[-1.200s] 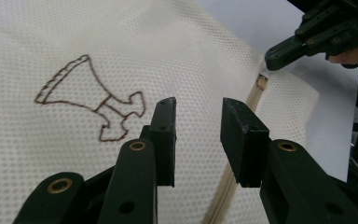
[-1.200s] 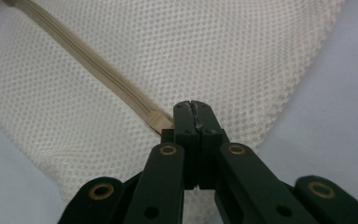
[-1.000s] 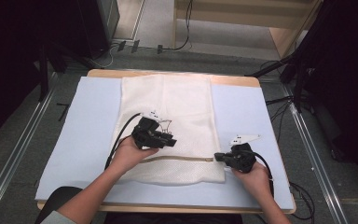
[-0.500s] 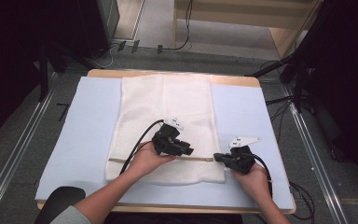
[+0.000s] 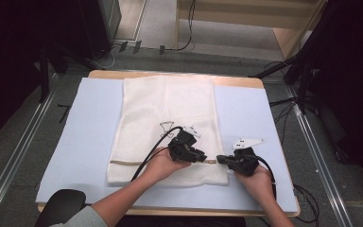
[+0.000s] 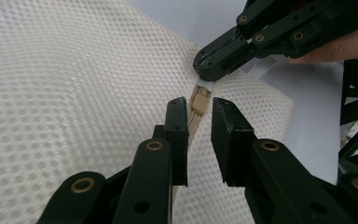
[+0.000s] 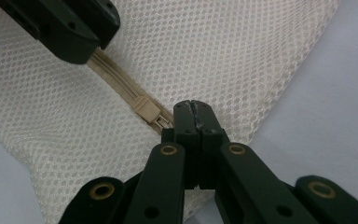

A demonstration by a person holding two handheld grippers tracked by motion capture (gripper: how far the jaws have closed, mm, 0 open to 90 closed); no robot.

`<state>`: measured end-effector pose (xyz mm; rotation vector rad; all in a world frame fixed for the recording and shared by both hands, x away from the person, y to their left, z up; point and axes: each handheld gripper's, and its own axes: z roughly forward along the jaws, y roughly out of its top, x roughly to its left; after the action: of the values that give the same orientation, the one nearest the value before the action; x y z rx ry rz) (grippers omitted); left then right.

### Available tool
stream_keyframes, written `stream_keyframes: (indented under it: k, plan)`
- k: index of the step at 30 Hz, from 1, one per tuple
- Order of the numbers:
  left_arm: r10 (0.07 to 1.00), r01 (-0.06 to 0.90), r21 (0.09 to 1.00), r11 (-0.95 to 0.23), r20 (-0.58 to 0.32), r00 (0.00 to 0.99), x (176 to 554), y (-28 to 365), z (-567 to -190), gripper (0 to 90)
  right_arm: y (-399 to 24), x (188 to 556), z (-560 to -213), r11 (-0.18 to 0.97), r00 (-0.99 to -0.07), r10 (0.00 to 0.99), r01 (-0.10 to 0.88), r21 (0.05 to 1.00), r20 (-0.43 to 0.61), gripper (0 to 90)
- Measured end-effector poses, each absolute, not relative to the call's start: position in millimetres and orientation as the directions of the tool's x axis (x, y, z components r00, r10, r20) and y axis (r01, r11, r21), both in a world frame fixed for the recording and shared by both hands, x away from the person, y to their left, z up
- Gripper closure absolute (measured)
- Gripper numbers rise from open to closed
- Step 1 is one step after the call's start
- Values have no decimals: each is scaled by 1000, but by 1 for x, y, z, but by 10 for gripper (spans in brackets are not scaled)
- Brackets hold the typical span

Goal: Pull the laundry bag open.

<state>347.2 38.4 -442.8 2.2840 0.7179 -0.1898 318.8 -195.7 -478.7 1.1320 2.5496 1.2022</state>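
Here the mesh bag [image 5: 168, 127] lies flat on a pale blue mat [image 5: 85, 132], its tan zip [image 7: 121, 88] running across the near end. The left gripper [image 5: 203, 156] sits low over the bag's near right part, pointing along the zip. In the left gripper view its jaws stand a little apart, one on each side of the zip line, with the tan slider [image 6: 199, 103] just beyond the tips and between them; the pads do not press on it. Those jaws have just been closing.

The right gripper [image 5: 221, 159] meets it from the opposite side, tip nearly to tip. In the right gripper view its jaws are fully together, pinching the bag at the zip's end, right beside the slider [image 7: 148, 111]. Whether mesh or zip tape is between the pads is hard to tell.

The mat covers a wooden table [image 5: 170, 75] whose edge shows at the far side. Grey carpet [image 5: 23, 142] surrounds it, with metal rails [image 5: 9, 165] along both sides. Cables [image 5: 283, 109] trail on the floor, and a light wooden unit [image 5: 283, 28] stands behind.
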Motion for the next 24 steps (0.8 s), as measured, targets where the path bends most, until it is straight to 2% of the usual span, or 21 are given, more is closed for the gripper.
stream_keyframes:
  k: [21, 24]
  plan:
    - [451, 570, 583, -579, -353, 820, 346, 7, -466, 802, -196, 319, -479, 414, -721, 662, 580, 702, 204, 900]
    - [459, 574, 585, -573, -351, 816, 348, 8, -468, 827, -196, 319, -479, 415, -721, 662, 578, 703, 202, 900]
